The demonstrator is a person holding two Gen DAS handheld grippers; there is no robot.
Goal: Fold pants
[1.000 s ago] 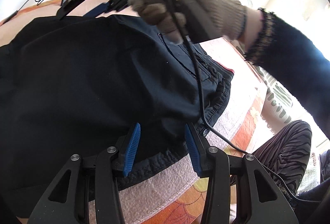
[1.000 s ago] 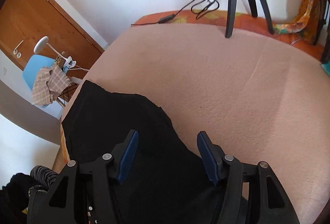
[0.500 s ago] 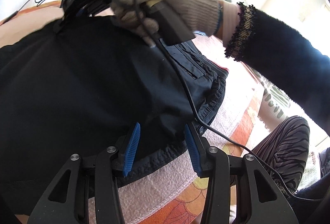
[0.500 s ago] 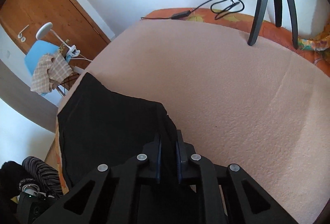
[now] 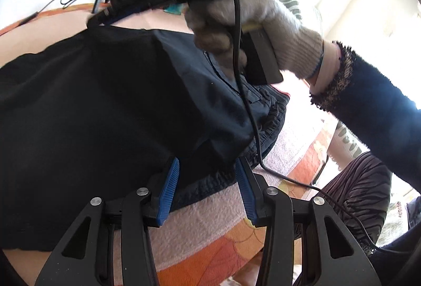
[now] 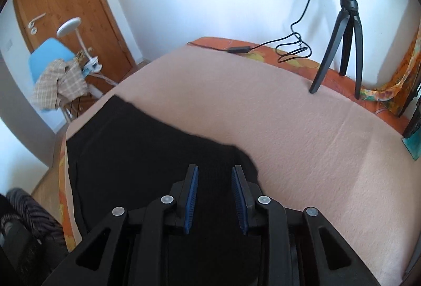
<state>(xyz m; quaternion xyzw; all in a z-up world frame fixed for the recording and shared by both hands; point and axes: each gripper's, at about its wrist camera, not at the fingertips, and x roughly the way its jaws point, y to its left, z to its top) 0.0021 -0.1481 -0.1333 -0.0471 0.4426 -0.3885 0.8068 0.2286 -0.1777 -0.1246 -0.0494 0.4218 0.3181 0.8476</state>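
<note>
Black pants [image 6: 136, 154] edge between both parted, empty jaws, bare pink blanket [image 6: 302, 133] beyond

Pants [image 6: 136, 159] lie on a blanket [image 6: 302, 133] covering the bed, with a tripod [image 6: 342, 30] standing at its far edge.

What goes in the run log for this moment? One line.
task: fold pants | pants: dark, on bed | left gripper: jaws open at waistband | right gripper: jaws open over pants
</note>
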